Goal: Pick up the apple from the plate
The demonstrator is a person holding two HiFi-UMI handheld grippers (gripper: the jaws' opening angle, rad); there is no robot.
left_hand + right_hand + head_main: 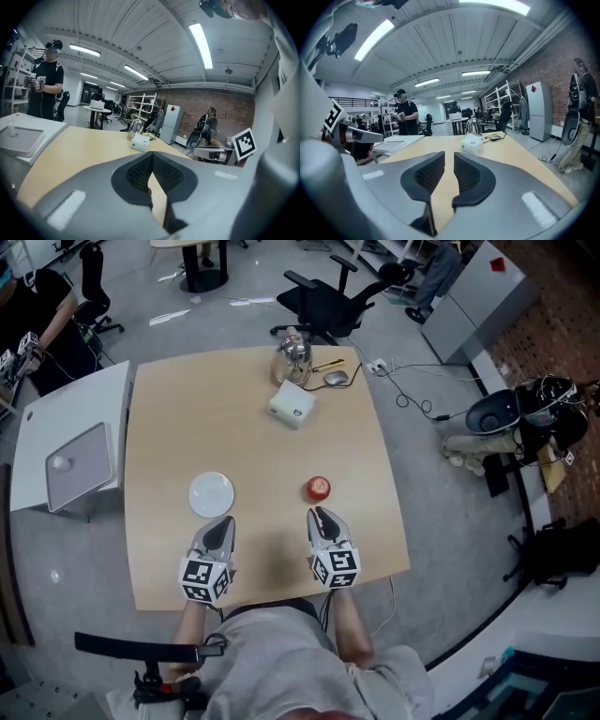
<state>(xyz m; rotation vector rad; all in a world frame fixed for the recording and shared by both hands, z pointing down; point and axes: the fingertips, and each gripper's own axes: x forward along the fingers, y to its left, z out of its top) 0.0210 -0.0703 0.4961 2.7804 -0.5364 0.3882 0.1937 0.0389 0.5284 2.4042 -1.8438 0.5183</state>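
Your apple [318, 487] sits on the bare table [234, 418], right of the empty plate [211, 494], not on it. Your right gripper [320, 514] points at it from just on the near side, its jaws a narrow slit with nothing between. That looks too tight for the fruit, so spread them first. Your left gripper [225, 520], jaws together and empty, hangs at the plate's near edge, clear of the reach.

We record bare table [187, 418] across the middle, open to passage between the near row and the far clutter. Obstacles: plate [211, 494] just ahead of the left tongs [225, 520], apple [318, 487] just ahead of the right tongs [320, 513], and white box [292, 404] and glass jug [293, 351] at the far edge.
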